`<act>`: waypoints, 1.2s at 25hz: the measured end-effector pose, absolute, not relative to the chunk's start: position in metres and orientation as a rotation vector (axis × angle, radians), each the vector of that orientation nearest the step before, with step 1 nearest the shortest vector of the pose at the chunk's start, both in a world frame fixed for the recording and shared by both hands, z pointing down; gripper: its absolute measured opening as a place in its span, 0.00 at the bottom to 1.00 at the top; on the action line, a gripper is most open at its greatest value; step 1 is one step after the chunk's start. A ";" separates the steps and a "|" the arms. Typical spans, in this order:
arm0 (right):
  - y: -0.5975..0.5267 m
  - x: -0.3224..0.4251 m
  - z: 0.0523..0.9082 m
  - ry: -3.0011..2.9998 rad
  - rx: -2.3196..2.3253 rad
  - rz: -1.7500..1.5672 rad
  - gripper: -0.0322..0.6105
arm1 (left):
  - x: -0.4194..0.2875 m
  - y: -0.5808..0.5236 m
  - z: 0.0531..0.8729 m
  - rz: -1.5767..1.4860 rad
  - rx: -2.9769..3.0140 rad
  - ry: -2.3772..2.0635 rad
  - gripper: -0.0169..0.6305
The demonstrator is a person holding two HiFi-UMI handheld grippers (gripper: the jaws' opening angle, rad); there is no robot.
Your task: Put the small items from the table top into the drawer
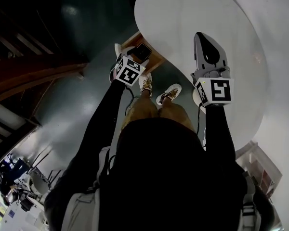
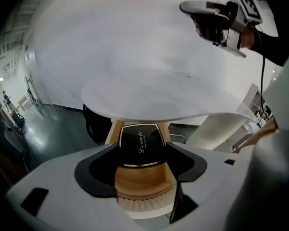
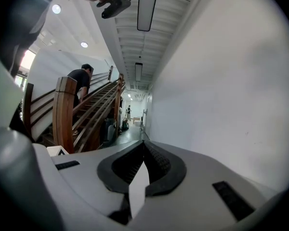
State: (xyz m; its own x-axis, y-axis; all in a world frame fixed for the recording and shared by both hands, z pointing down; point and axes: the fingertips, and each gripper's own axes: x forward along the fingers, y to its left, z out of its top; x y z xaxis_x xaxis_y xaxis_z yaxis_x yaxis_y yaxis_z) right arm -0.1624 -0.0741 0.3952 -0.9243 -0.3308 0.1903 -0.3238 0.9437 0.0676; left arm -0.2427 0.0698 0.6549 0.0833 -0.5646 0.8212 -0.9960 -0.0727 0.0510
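The left gripper (image 2: pixel 142 150) is clamped on a black case (image 2: pixel 138 134), one dark pad pressed to each of its side edges. The case lies flat with its gold-rimmed lid facing up. Its lettering runs away from the camera, along the line of the jaws. It looks a little longer that way than across, though the wide lens makes this hard to trust. Its far end points in under the table.

The case hangs over the open wooden drawer (image 2: pixel 113 131), between the drawer's two side walls, with a narrow gap to the wall on either side. The drawer's curved front edge sits below the near end of the case. Just beyond the far end, the rounded rim of the white table top (image 2: pixel 149 93) overhangs the drawer, so headroom closes off in that direction. To the left of the drawer, dark floor (image 2: pixel 62 124) lies open.

The right gripper (image 3: pixel 143 148) has its jaws pressed together with nothing between them. In the head view it is held over the table top, inside the rim, well apart from the left gripper. Its own view looks along a white wall (image 3: pixel 221 81) on its right, with a wooden staircase (image 3: pixel 70 112) on its left and a person (image 3: pixel 81 83) on the steps.
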 end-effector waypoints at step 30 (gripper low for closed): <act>-0.080 -0.099 0.461 -2.595 0.784 -0.024 0.09 | -0.217 0.083 0.862 1.948 2.117 -0.328 0.53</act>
State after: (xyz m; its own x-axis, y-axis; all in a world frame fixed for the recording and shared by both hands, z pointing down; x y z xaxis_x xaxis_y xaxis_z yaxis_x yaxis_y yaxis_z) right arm -0.0993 -0.0804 0.4605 -0.7490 -0.5323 0.3945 -0.5249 0.8401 0.1369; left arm -0.2170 0.0828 0.8619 0.0831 0.0010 0.9965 -0.3269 -0.9446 0.0282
